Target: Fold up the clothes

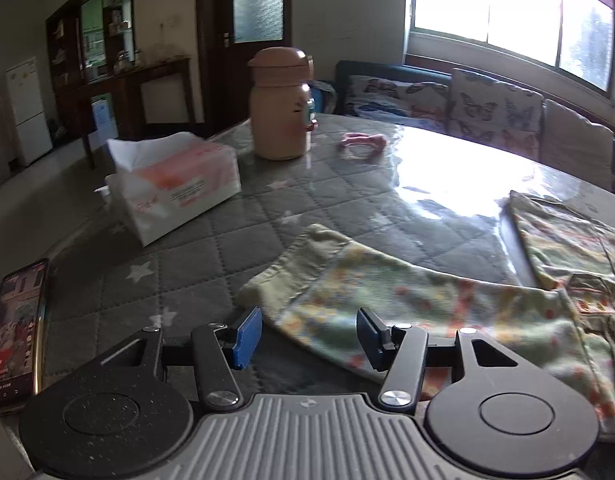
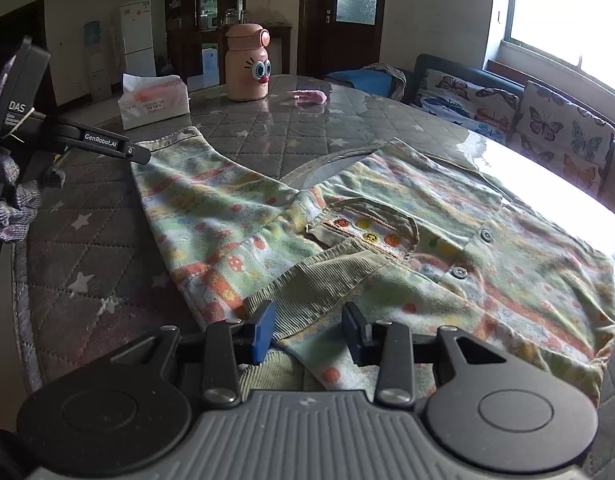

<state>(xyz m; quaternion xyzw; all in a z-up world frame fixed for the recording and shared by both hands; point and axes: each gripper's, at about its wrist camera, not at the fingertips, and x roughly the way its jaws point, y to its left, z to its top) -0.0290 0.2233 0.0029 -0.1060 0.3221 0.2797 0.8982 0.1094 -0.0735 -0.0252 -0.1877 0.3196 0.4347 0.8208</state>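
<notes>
I am holding my left gripper spread, empty, over the sleeve of the printed shirt lying on the table. My right gripper is gaping over the hem, possibly touching cloth. I'm aiming to pinch the edges squarely so the fold lands flat.

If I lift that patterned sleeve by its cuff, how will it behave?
Likely floppy: the sleeve lies limp and wrinkled on the table, so it should drape. Probably light, being thin fabric. The glossy table cover may let the shirt slide along.
</notes>
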